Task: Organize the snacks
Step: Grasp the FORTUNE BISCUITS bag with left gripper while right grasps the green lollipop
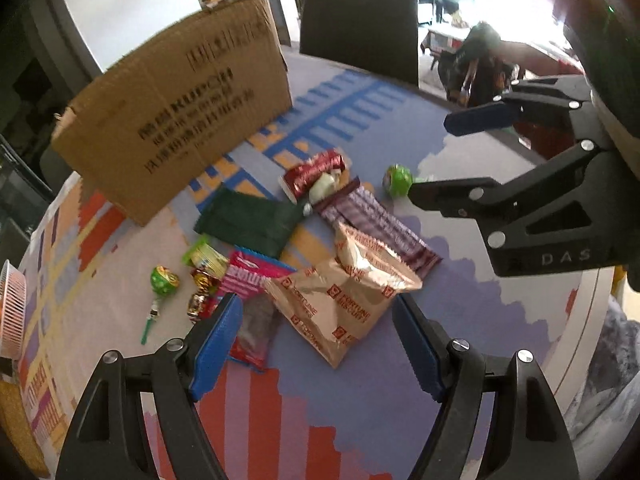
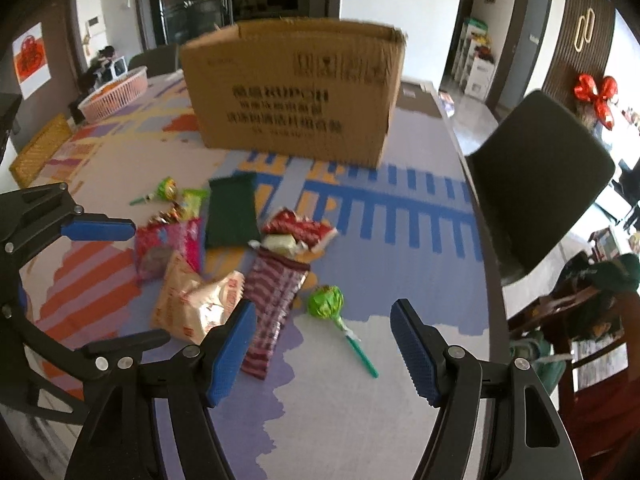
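I see L gripper (image 1: 318, 344) jaws wide, nothing held, above the fortune biscuit bag (image 1: 344, 300). R gripper (image 2: 324, 354) also wide, empty, over the green lollipop (image 2: 326, 302). Snacks lie scattered on the table (image 2: 360, 420) w/ cardboard box (image 2: 292, 92) behind; box contents can't be seen.

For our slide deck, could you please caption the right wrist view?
Open right claw above a green lollipop beside scattered snacks, cardboard box behind.
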Tool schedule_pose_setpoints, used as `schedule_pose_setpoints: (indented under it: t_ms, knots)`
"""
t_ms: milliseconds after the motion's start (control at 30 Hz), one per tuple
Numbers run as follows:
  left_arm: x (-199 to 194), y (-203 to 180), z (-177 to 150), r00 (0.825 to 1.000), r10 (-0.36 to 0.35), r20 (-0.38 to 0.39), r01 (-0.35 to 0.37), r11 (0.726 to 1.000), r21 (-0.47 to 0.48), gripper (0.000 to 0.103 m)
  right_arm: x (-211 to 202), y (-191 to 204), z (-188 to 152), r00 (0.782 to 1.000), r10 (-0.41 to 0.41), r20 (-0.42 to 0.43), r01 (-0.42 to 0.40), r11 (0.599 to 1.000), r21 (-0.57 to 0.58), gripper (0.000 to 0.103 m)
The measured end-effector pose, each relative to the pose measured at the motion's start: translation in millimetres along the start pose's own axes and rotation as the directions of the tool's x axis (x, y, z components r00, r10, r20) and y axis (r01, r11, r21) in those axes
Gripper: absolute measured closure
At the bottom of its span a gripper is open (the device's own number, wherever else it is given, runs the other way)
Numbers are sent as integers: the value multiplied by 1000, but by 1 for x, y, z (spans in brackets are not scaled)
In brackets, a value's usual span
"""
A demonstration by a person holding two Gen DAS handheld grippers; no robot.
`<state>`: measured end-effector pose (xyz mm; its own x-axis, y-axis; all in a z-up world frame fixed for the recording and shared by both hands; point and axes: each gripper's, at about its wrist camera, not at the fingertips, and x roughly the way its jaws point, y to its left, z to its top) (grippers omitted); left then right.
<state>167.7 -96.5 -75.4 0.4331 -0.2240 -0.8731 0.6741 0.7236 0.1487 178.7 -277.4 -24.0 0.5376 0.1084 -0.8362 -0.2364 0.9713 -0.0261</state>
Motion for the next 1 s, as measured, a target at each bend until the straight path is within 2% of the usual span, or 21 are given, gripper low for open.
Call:
schedule_pose_setpoints:
  t_ms: [267, 500, 633, 700, 1000]
  knots:
    - [16, -8, 3, 999, -16, -37, 20, 996, 90, 26, 19, -3, -5, 999, -3, -42, 3, 1000, -7, 33]
    - [31, 0, 13, 999, -26, -48, 29, 998, 52, 26, 32, -8, -3, 998, 11, -62, -11, 1000, 11, 34]
    - [33, 4, 19, 999, -36, -29, 37, 999, 23, 27, 41, -15, 0, 996, 29, -79, -26, 999, 38, 40]
    - [36, 7, 21, 997, -65, -30, 65, 998, -7, 27, 44, -17, 1, 996, 35, -84, -31, 998, 48, 43]
    - [45, 16, 24, 988, -155, -29, 150, 980, -134, 53, 53, -13, 2, 994, 57, -97, -54, 998, 38, 54]
